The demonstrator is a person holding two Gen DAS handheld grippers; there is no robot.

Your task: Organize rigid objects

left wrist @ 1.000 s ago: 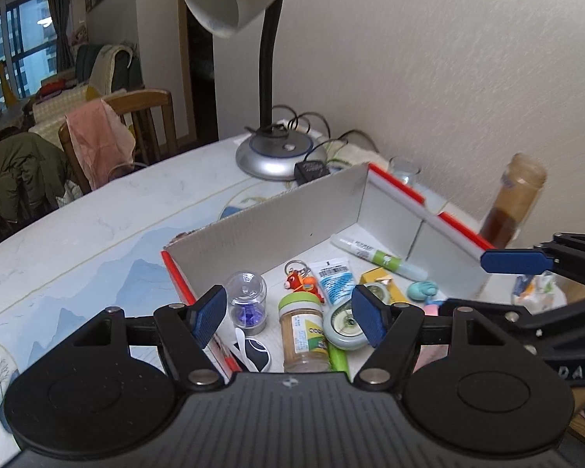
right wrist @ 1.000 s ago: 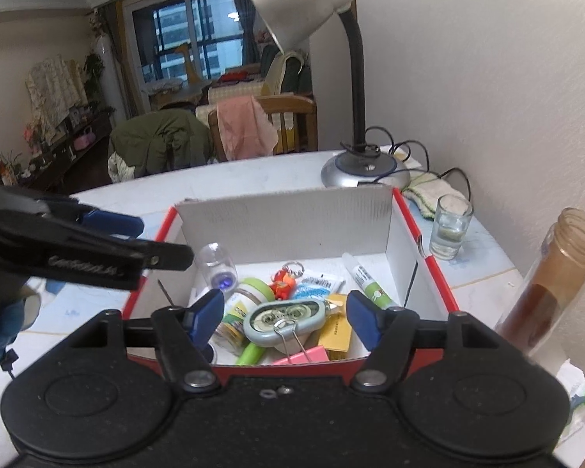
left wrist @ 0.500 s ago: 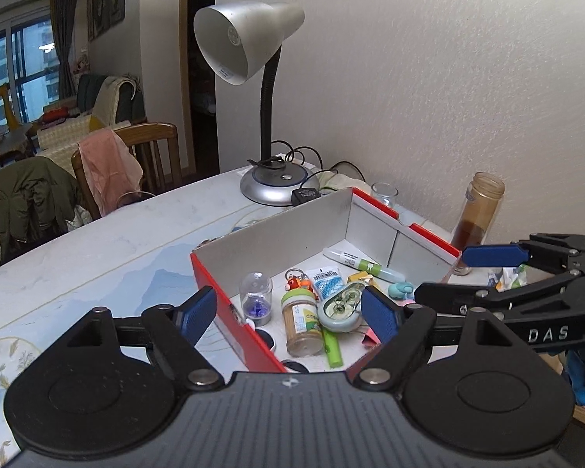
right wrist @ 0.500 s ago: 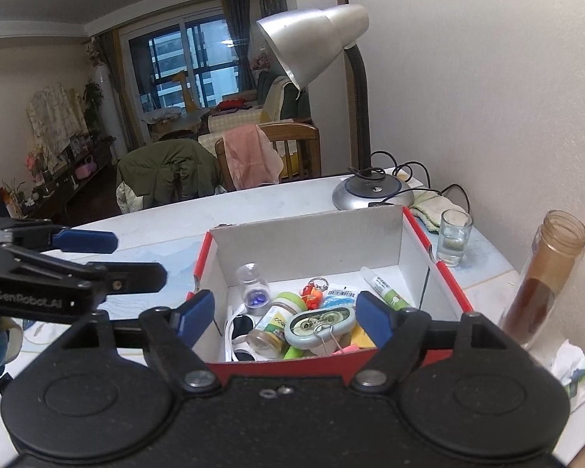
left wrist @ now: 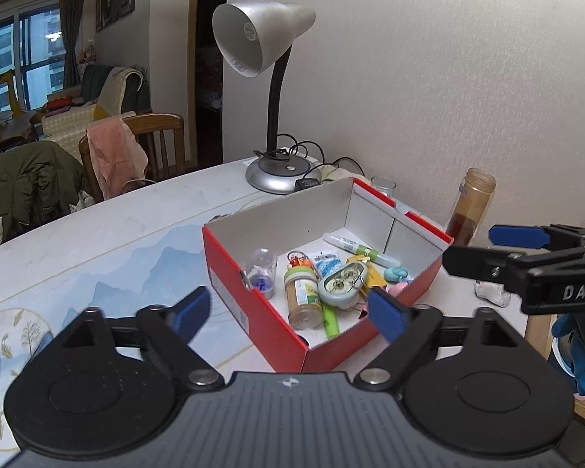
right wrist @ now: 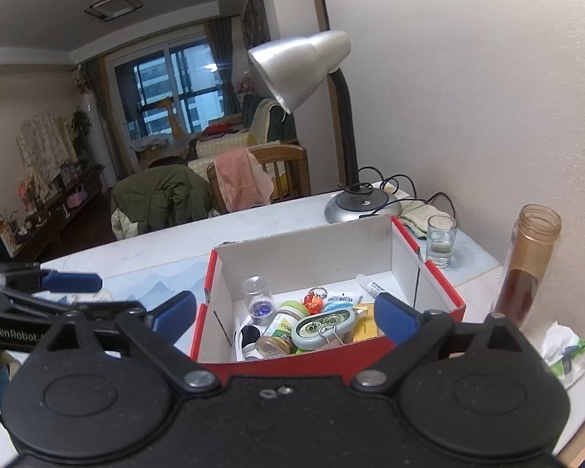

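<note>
A red shoebox (left wrist: 253, 312) with white inner walls (right wrist: 304, 249) stands on the table. It holds several small items: a clear dome vial (left wrist: 262, 269), a green-lidded jar (left wrist: 302, 300), a grey oval tin (right wrist: 325, 325), a marker (left wrist: 360, 249), a keychain (right wrist: 314, 298) and sunglasses (right wrist: 247, 337). My left gripper (left wrist: 288, 312) hangs before the box's near corner, its jaws opening, with nothing held. My right gripper (right wrist: 284, 314) is back from the box's front wall, its jaws also opening and empty. Each view shows the other gripper's fingers (left wrist: 518, 236) (right wrist: 72, 281) at its side.
A silver desk lamp (left wrist: 265, 35) stands behind the box with cables at its base (right wrist: 360, 204). A water glass (right wrist: 441, 240), a tall amber bottle (right wrist: 526, 269) and a tissue pack (right wrist: 565, 351) stand by the wall. A chair with pink cloth (left wrist: 115, 152) stands beyond the table.
Both grippers have drawn back from the box, so it looks smaller and farther. Both pairs of jaws have spread wider. The items in the box have not moved.
</note>
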